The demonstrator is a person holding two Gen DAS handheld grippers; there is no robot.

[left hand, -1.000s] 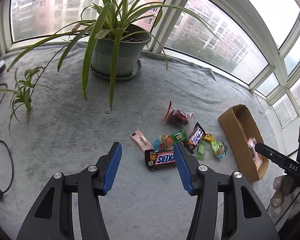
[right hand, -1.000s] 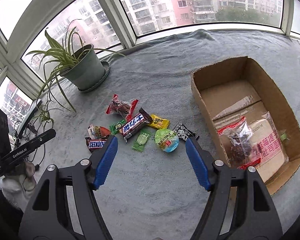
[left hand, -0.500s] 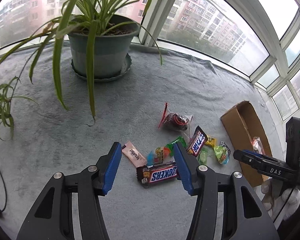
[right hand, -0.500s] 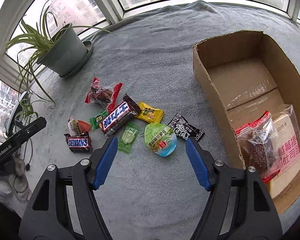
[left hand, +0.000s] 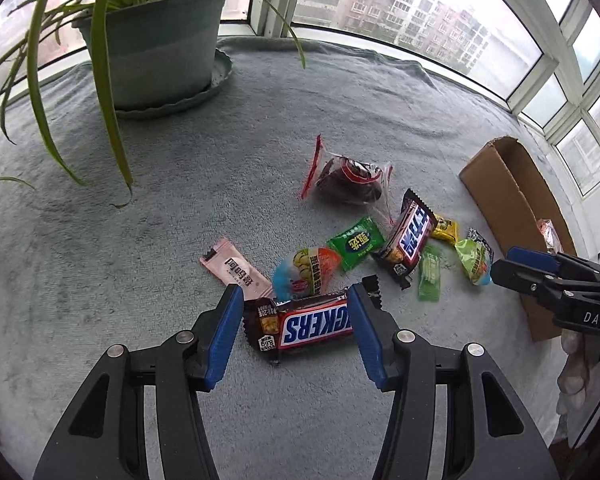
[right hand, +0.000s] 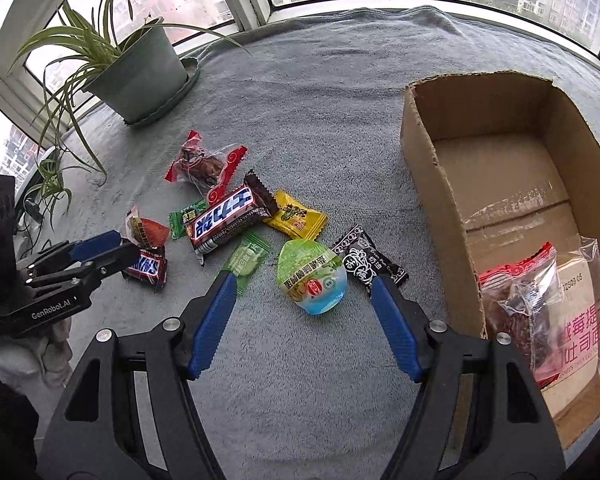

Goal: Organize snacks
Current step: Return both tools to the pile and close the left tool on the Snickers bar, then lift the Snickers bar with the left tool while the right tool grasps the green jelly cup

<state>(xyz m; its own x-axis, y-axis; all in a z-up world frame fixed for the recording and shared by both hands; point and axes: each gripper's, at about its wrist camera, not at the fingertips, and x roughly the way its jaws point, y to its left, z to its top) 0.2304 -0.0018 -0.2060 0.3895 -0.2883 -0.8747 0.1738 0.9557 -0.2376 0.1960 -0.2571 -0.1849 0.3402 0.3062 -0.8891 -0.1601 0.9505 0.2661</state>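
Note:
Several wrapped snacks lie in a loose pile on the grey cloth. My left gripper (left hand: 294, 300) is open, its blue fingers on either side of a Snickers bar (left hand: 308, 326), which lies flat on the cloth. My right gripper (right hand: 304, 288) is open, low over a green jelly cup (right hand: 312, 276), with a black candy (right hand: 366, 258) by its right finger. A second chocolate bar (right hand: 228, 220) and a yellow packet (right hand: 296, 220) lie behind. A cardboard box (right hand: 432, 184) at the right holds two bagged snacks (right hand: 540, 312).
A potted spider plant (left hand: 156, 40) stands at the back left, its leaves hanging over the cloth. A red-edged clear bag (left hand: 348, 178) and a pink sachet (left hand: 236, 268) lie at the pile's edges. Windows ring the ledge.
Both grippers have moved forward and down towards the pile. The left now straddles the Snickers bar; the right is close over the green jelly cup.

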